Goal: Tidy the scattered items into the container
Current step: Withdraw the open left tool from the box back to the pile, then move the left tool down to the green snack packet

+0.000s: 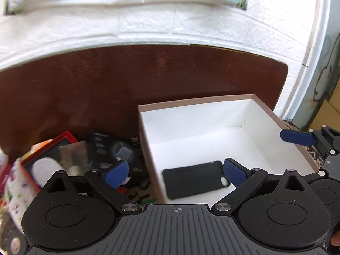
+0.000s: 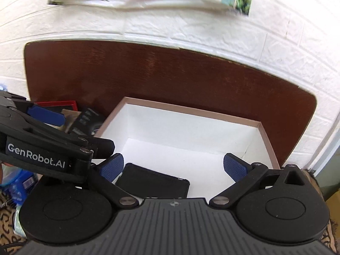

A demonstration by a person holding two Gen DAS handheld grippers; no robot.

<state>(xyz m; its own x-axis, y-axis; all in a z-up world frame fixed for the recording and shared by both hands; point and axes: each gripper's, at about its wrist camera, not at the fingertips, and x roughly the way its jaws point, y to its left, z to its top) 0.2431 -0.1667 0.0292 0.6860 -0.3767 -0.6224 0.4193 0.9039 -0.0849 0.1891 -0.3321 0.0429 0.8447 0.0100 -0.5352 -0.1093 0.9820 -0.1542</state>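
Observation:
A pink-rimmed white box (image 1: 212, 103) stands open against a brown board; it also shows in the right wrist view (image 2: 191, 111). A black phone case (image 1: 194, 179) lies flat on its floor, also seen in the right wrist view (image 2: 153, 183). My left gripper (image 1: 175, 170) is open and empty, over the box's near left wall. My right gripper (image 2: 173, 166) is open and empty above the box's near side. Left of the box lie a red-framed box (image 1: 45, 153), a black charger package (image 1: 112, 148) and other packets.
A brown wooden board (image 2: 170, 74) stands behind the box against a white brick wall (image 1: 191, 21). A floral packet (image 1: 14, 193) lies at the far left. A patterned cloth (image 2: 8, 212) covers the surface. The left gripper's body (image 2: 38, 146) crosses the right wrist view.

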